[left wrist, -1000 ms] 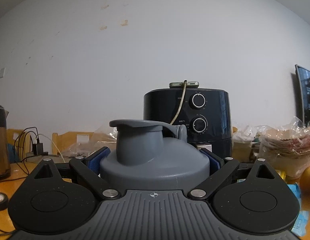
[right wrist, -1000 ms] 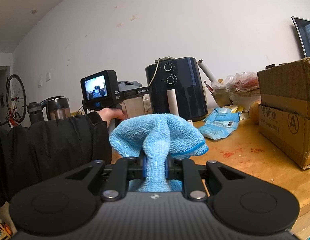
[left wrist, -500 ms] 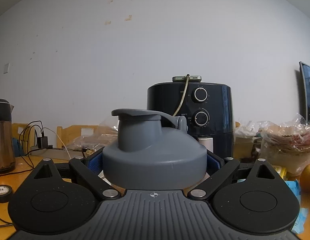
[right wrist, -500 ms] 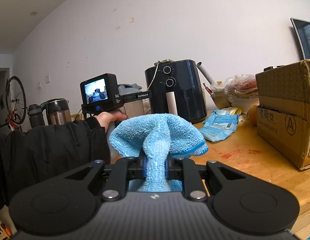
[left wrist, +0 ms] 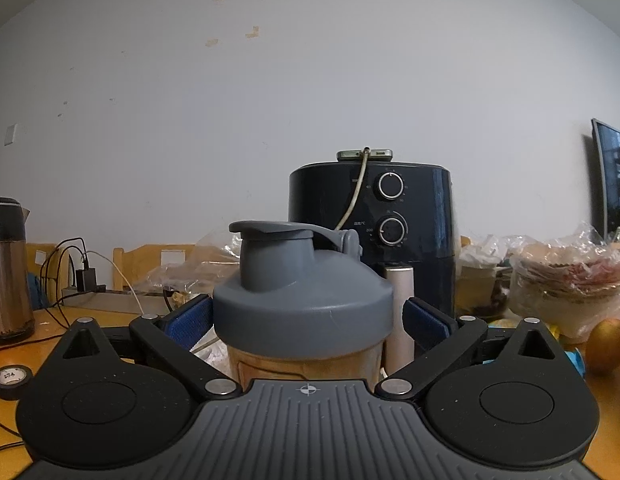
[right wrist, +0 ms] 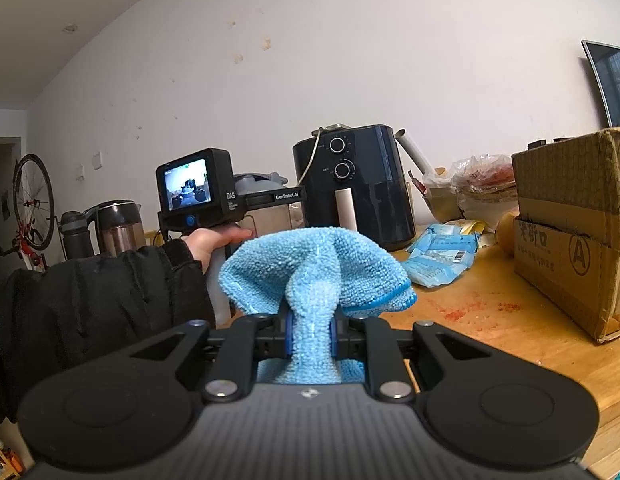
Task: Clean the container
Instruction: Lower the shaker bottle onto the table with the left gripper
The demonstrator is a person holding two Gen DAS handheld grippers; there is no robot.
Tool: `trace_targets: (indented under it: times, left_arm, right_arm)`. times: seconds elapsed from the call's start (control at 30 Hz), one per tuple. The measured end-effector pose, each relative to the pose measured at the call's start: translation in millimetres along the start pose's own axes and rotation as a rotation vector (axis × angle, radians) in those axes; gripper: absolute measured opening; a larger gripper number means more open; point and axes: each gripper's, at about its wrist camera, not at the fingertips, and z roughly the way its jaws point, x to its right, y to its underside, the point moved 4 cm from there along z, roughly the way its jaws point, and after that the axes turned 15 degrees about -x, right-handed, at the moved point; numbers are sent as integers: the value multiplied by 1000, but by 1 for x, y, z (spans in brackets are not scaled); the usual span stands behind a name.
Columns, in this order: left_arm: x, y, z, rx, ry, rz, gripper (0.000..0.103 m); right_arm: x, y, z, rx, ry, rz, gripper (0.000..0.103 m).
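Container positioned for wiping; cloth ready.
The lidded container [left wrist: 304,304] stands upright between the spread blue pads of the left gripper [left wrist: 306,318], which apparently steadies it; contact cannot be confirmed. The right gripper [right wrist: 309,334], clamped on the blue cloth [right wrist: 315,268], sits near the container's right side, not touching.

Upright clear container [left wrist: 306,356] with grey flip-cap lid [left wrist: 302,284]; bunched, fluffy light-blue cloth [right wrist: 315,276].

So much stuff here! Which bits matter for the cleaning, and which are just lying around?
For the job: grey-lidded clear shaker bottle in left claw; fluffy blue cloth in right claw.

Lying about: black air fryer, cardboard box, steel kettle, blue packets.
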Motion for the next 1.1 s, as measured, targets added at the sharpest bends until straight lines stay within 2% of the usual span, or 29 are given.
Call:
trace_targets:
  times: [0.33,0.53,0.8,0.93,1.1]
  left_arm:
    - [-2,-2,-54,14,24,15,103]
    - [-4,-4,-92,11,10,48,103]
    - [-11,2,-138,17,38,62,103]
    - [-12,7,-150,-27,20,83,103]
    - [-18,16,-166,-66,36,49,103]
  right_arm:
    - [5,-6,-2,8,9,-10,12]
    - [1,-9,-3,11,3,-30,13]
    - [-4,-13,-3,13,3,-51,13]
    - [-6,-16,-4,13,3,-59,13]
    - [-8,-17,-5,10,4,-70,13]
